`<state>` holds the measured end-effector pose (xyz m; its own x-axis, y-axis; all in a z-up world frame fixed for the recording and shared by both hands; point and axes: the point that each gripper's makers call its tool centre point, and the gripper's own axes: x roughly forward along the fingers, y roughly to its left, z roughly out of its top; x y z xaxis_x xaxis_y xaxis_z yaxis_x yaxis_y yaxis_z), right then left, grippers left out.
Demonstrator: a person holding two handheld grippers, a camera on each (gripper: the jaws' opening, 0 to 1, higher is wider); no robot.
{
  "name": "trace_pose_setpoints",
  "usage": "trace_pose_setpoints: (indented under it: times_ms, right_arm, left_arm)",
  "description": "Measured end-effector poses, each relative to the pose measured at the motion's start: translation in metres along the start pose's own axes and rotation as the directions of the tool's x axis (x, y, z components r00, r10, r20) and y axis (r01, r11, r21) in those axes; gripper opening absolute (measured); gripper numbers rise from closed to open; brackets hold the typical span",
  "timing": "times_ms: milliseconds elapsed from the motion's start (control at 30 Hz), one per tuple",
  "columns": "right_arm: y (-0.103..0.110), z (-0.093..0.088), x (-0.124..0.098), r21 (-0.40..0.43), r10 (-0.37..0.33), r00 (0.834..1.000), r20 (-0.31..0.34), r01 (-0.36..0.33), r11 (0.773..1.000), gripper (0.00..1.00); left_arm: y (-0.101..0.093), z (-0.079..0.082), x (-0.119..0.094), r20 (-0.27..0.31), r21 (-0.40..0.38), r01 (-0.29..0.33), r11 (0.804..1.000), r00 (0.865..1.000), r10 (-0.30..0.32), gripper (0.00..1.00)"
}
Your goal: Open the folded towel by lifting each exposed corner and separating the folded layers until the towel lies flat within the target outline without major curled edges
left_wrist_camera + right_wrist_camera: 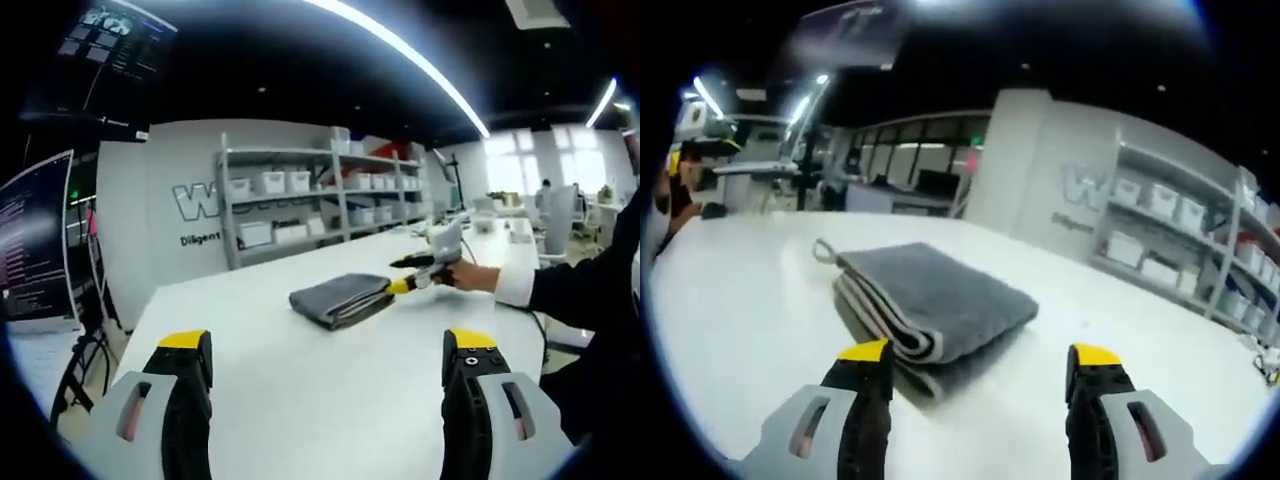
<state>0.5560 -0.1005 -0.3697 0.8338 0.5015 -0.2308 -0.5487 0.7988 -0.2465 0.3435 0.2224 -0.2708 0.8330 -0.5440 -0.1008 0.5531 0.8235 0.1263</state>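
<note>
Grey towel folded in thick layers on white desk, right claw spread at its near edge, left claw spread, well back.

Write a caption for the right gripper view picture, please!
Open right gripper reaches toward a folded grey towel lying on a white table.

The towel was plain dark grey (paler at its folded edges), the desk white. Both tongs, left and right, were grey with yellow tips.
</note>
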Motion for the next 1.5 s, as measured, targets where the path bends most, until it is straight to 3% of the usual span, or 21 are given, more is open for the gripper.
trace_pose_setpoints:
  times_ms: [333, 900, 1100, 1500]
  right_arm:
    - [0.012, -0.017, 0.008, -0.078, 0.020, 0.997, -0.079, -0.026, 0.997, 0.66]
    - [0.009, -0.017, 0.005, -0.079, -0.002, 0.998, -0.070, -0.003, 0.997, 0.51]
    - [0.011, -0.021, 0.007, -0.096, -0.011, 0.996, -0.086, 0.003, 0.995, 0.52]
    - [0.021, -0.023, 0.009, -0.106, -0.004, 0.996, -0.089, -0.006, 0.994, 0.46]
  left_arm:
    - [0.007, 0.000, -0.006, 0.007, -0.013, -0.013, 1.000, 1.000, 0.013, 0.94]
    - [0.007, 0.000, -0.002, 0.000, -0.015, -0.017, 1.000, 1.000, 0.017, 0.93]
    - [0.011, 0.004, -0.005, 0.014, -0.026, -0.027, 0.999, 1.000, 0.028, 0.93]
    - [0.012, 0.001, -0.005, 0.009, -0.021, -0.036, 0.999, 0.999, 0.037, 0.92]
